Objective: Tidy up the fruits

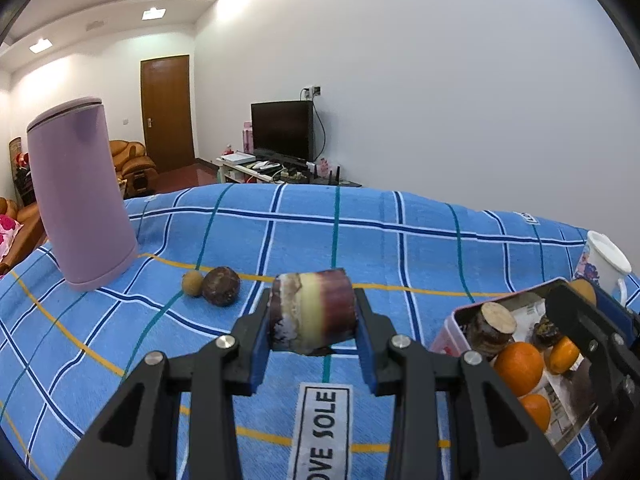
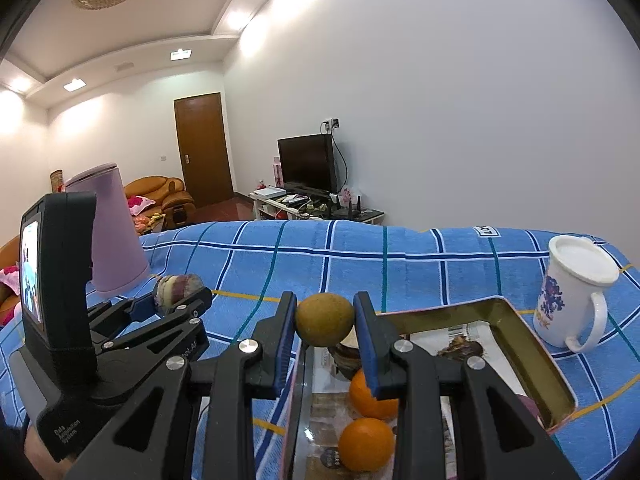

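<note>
A: What does your left gripper [image 1: 312, 340] hold?

B: A sugarcane piece [image 1: 312, 312], purple with a pale band, clamped crosswise above the cloth. Your right gripper [image 2: 325, 332] is clamped on a round brown-green fruit [image 2: 325, 319] over the tin [image 2: 532, 360].

A: Tin contents?

B: Oranges [image 2: 366, 444] and dark pieces (kind unclear). A white mug [image 2: 572, 300] stands beside it; a brown fruit [image 1: 221, 285] lies on the blue checked cloth [image 1: 360, 240] near a lilac kettle [image 1: 80, 196].
</note>
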Tool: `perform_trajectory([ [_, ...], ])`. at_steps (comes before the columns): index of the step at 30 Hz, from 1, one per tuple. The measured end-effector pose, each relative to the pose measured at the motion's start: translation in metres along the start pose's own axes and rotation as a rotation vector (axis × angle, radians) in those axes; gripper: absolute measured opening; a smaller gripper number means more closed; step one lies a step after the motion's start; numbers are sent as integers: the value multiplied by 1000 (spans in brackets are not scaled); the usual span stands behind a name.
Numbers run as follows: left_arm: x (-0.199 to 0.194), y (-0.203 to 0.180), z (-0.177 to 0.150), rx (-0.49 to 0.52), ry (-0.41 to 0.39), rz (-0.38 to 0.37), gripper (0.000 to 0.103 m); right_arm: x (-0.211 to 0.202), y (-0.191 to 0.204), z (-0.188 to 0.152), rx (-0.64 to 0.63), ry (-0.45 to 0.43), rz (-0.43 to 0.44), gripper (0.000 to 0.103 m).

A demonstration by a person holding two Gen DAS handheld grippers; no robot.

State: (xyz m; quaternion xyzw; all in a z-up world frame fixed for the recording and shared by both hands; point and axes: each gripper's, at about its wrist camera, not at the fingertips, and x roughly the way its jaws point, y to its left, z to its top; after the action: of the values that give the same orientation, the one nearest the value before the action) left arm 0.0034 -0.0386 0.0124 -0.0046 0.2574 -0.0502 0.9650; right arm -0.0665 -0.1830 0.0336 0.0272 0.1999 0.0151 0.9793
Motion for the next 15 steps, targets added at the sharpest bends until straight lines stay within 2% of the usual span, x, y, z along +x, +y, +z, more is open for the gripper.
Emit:
perform_trajectory([
  [15,-17,-9,-2,-8,-45,-49,39,-16,-31,-2,17,-15,-28,31],
])
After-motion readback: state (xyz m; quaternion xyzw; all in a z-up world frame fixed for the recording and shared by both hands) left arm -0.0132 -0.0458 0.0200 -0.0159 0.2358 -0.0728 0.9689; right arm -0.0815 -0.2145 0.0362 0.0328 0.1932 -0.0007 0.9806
